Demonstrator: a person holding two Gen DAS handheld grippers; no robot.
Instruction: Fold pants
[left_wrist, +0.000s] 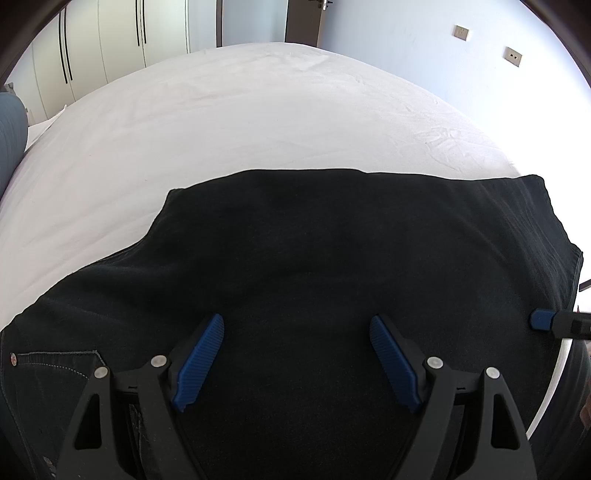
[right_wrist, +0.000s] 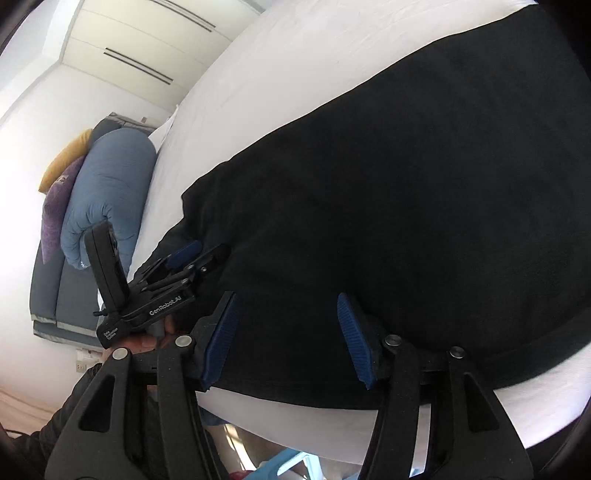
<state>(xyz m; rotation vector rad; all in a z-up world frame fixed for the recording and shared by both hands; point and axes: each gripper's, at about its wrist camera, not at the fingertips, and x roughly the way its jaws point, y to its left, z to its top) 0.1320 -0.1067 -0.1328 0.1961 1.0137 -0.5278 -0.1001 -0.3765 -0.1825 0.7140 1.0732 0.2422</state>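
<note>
A white-sheeted bed (left_wrist: 258, 110) fills most of both views; white wardrobe doors (left_wrist: 110, 33) stand beyond its far side, and a pale wall with two socket plates (left_wrist: 513, 56) rises to one side; a blue bolster (right_wrist: 107, 192) with a purple cushion (right_wrist: 55, 206) and a yellow one (right_wrist: 66, 158) lies on a grey sofa (right_wrist: 51, 288) off the bed's end. The black pants (left_wrist: 332, 258) lie flat on the sheet near the bed's near edge, folded over into a broad dark slab; a stitched pocket with a rivet (left_wrist: 13, 359) shows at the left wrist view's lower left. The left gripper (left_wrist: 297, 325) hangs over the cloth with its blue pads spread wide and nothing between them; the right gripper (right_wrist: 288, 306) stands over the pants' edge, its jaws parted, no fabric pinched; a hand (right_wrist: 147, 341) shows beneath the left tool.
</note>
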